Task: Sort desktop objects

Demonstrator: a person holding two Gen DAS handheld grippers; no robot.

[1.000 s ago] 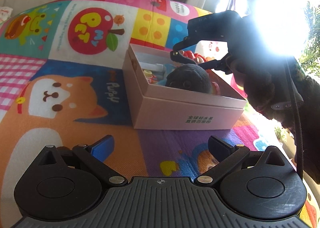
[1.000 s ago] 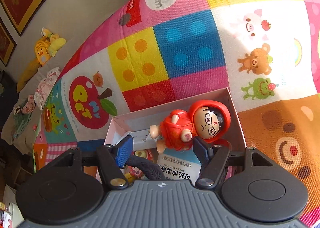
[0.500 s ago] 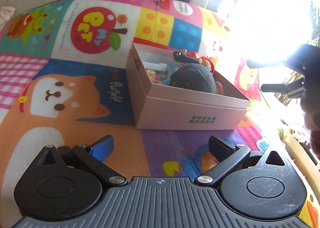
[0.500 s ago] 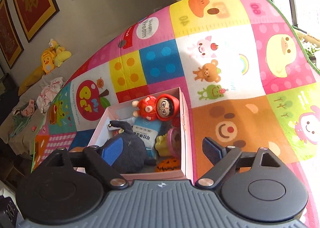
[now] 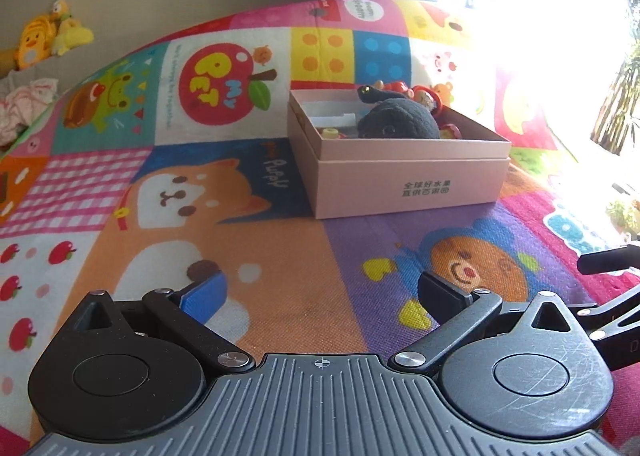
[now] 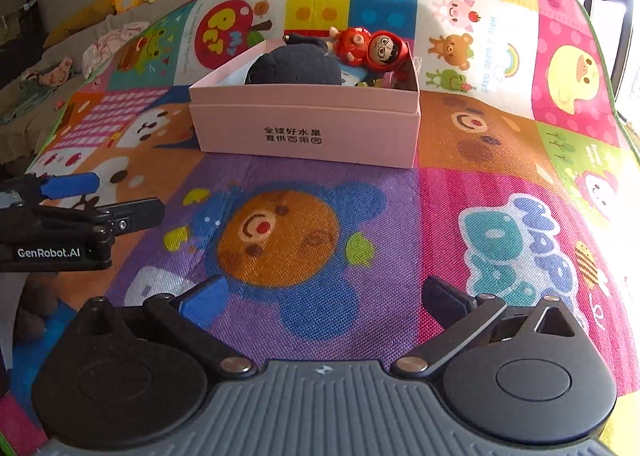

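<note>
The pink box (image 6: pixel 306 124) sits on the cartoon play mat (image 6: pixel 460 192), at about twelve o'clock from the right gripper (image 6: pixel 324 296) and at about one o'clock from the left gripper (image 5: pixel 322 290), well apart from both. The right gripper's jaws have just been opening and now stand fully released with only bare mat between them; the left gripper's jaws are also spread wide and empty. Inside the box a dark plush toy (image 6: pixel 294 66) bulges above the near wall, and a red-hooded doll (image 6: pixel 370 46) lies propped high against the far right corner, part of it above the rim; smaller bits beside them are too hidden to name. No loose item shows on the mat in either view, so the sorting looks close to finished, or the next thing lies out of sight. The main risk I see is the doll: perched on the pile rather than settled, it could roll over the rim if the box is nudged or another item is pushed in beside it. The plush takes much of the room, so anything added may wedge or spill. Strong window glare at two o'clock in the left view could also hide an object lying there.
</note>
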